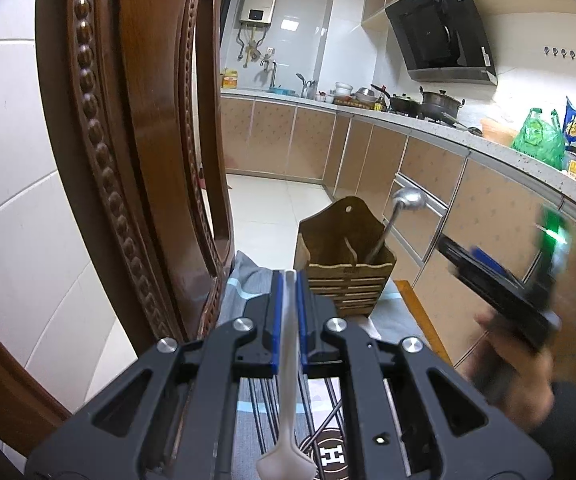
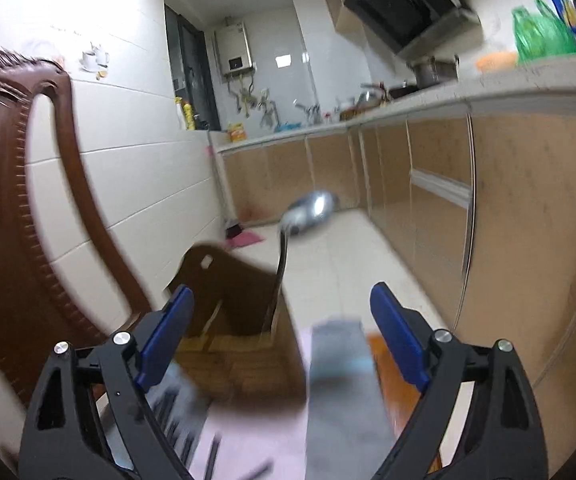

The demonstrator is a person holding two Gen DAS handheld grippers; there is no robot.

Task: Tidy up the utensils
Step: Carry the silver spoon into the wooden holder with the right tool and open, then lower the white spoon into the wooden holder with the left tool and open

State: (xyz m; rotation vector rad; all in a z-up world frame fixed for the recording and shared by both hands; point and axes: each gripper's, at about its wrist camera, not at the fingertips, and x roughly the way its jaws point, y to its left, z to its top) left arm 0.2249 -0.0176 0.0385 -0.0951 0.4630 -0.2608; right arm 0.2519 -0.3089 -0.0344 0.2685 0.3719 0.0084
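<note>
A brown wooden utensil holder (image 1: 345, 254) stands on a cloth-covered table and holds a metal ladle (image 1: 407, 200), bowl end up, in its right compartment. My left gripper (image 1: 289, 276) is shut on a white plastic spoon (image 1: 288, 360), just short of the holder. My right gripper (image 2: 282, 308) is open and empty, above and behind the holder (image 2: 232, 320); the ladle (image 2: 311, 208) shows between its fingers. It also shows blurred in the left wrist view (image 1: 487, 280), to the right of the holder.
A carved wooden chair back (image 1: 128, 160) rises close on the left. Several dark chopsticks (image 1: 264, 412) lie on the grey cloth (image 1: 248, 272) beneath my left gripper. Kitchen cabinets and a cluttered counter (image 1: 487, 148) run along the right.
</note>
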